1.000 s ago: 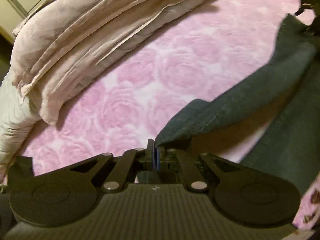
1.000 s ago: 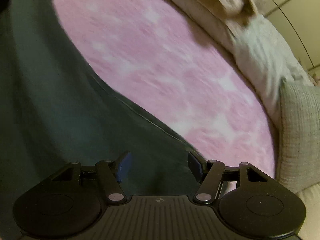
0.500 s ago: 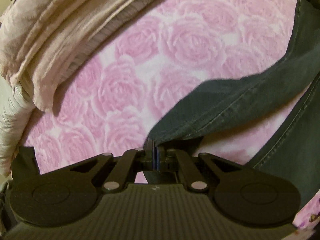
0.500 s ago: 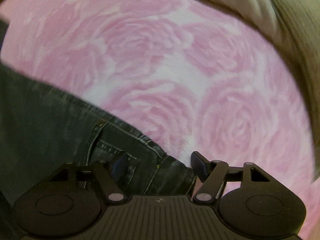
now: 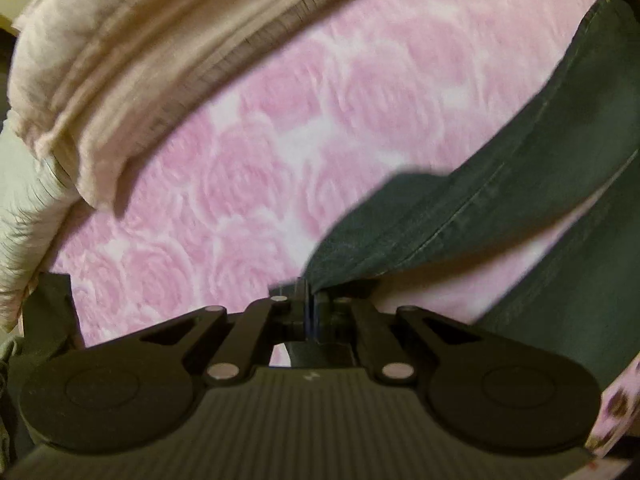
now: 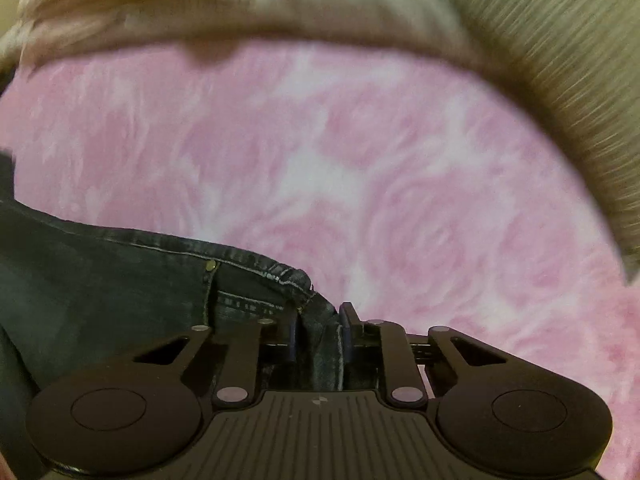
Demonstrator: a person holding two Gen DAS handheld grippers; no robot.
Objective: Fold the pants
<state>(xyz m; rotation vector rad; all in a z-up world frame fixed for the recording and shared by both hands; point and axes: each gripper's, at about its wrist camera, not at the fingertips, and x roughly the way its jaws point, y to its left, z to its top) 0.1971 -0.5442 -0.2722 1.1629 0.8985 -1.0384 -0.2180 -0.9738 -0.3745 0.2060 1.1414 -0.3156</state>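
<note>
Dark denim pants (image 6: pixel 100 288), stitched seams, plush rose-embossed pink blanket (image 6: pixel 360 168)

item: pants (image 5: pixel 500 200), dark denim with pale topstitching
leg: stretches as a taut band from the lower middle up to the upper right of the left wrist view, seam along its length, lifted off the pink rose-patterned bed (image 5: pixel 280 140)
waist: in the right wrist view, the waistband corner (image 6: pixel 280 276) with a brass rivet and pocket stitching, bunched upward
rest: spreads dark to the left edge
</note>
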